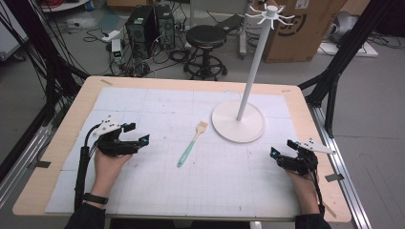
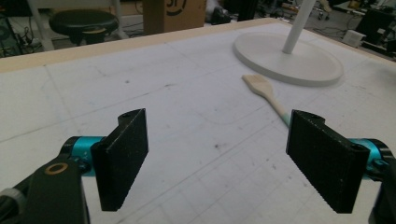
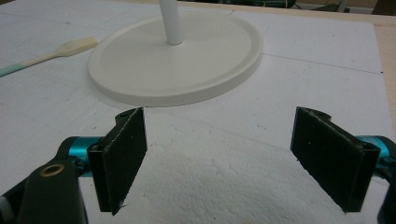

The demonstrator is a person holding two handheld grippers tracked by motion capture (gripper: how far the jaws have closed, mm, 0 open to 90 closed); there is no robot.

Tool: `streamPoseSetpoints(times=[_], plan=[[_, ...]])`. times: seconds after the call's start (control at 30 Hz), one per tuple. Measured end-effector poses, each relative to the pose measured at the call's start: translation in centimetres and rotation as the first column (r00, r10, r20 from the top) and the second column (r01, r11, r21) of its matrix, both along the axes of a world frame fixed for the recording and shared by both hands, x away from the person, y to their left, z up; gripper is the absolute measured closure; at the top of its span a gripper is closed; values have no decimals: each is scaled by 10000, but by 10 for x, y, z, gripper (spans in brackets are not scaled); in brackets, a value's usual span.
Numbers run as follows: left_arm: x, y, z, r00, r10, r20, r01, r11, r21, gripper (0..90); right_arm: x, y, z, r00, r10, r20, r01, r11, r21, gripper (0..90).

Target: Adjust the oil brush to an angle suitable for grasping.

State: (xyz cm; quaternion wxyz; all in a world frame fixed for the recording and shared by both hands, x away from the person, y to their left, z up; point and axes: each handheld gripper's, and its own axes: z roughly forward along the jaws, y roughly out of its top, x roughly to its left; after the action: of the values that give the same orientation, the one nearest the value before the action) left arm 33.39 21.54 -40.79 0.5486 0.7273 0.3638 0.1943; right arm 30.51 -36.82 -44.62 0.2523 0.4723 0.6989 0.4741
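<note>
While both claws gape, spatula (image 1: 192, 143) lies between, untouched.

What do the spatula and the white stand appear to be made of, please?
Spatula: pale matt wood by its tan blade, the handle apparently coated teal, perhaps paint or silicone. Stand: smooth, uniformly white pole and round base, likely painted metal or plastic; the look leaves it open.

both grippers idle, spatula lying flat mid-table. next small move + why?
Probably ease the left gripper forward and to its right toward the spatula. Its jaws are wide open with nothing between them, and in the left gripper view the spatula lies just ahead, untouched on the mat. The right gripper, also open, faces the stand base, so it seems less well placed.
</note>
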Motion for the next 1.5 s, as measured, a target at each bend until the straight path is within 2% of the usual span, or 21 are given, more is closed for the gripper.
streamPoseSetpoints(times=[0.07,0.33,0.43,0.47,0.5,0.6,0.73,0.8,0.83,0.97,1.03,1.27,1.5], plan=[[2,-6,3,9999,-100,-91,100,9999,-54,219,0,0,0,10000,35,37,-34,10000,-57,180],[12,-33,5,9988,-379,-308,385,9991,204,224,0,0,0,10000,42,11,-42,10000,-69,181],[18,-49,3,9974,-539,-487,555,9980,318,232,0,0,0,10000,36,1,-36,10000,-35,182],[18,-49,3,9974,-539,-487,555,9980,318,234,0,0,0,10000,45,-8,-45,10000,-30,182],[19,-58,2,9974,-583,-429,601,9973,413,239,0,0,0,10000,43,-9,-43,10000,-26,182],[21,-67,1,9972,-620,-414,638,9971,422,260,1,-1,0,10000,46,-14,-46,10000,-3,182],[26,-87,-2,9962,-721,-494,751,9953,614,273,1,-1,0,10000,40,-26,-40,10000,0,183],[27,-91,-3,9962,-717,-497,749,9950,661,281,1,-1,0,10000,41,-37,-41,10000,10,183],[28,-98,-5,9954,-761,-586,798,9948,636,287,1,-1,0,10000,37,-33,-37,10000,19,184],[31,-107,-10,9938,-824,-750,873,9941,643,327,1,-1,0,10000,49,-53,-49,10000,35,191],[34,-116,-14,9920,-875,-909,948,9924,790,356,1,-1,0,10000,49,-56,-48,10000,35,192],[37,-139,-21,9909,-640,-1185,776,9904,1141,443,1,-1,0,9999,41,-102,-40,10000,62,195],[41,-154,-30,9898,-284,-1396,541,9815,1838,516,2,-1,0,9999,60,-149,-58,9999,134,196]])
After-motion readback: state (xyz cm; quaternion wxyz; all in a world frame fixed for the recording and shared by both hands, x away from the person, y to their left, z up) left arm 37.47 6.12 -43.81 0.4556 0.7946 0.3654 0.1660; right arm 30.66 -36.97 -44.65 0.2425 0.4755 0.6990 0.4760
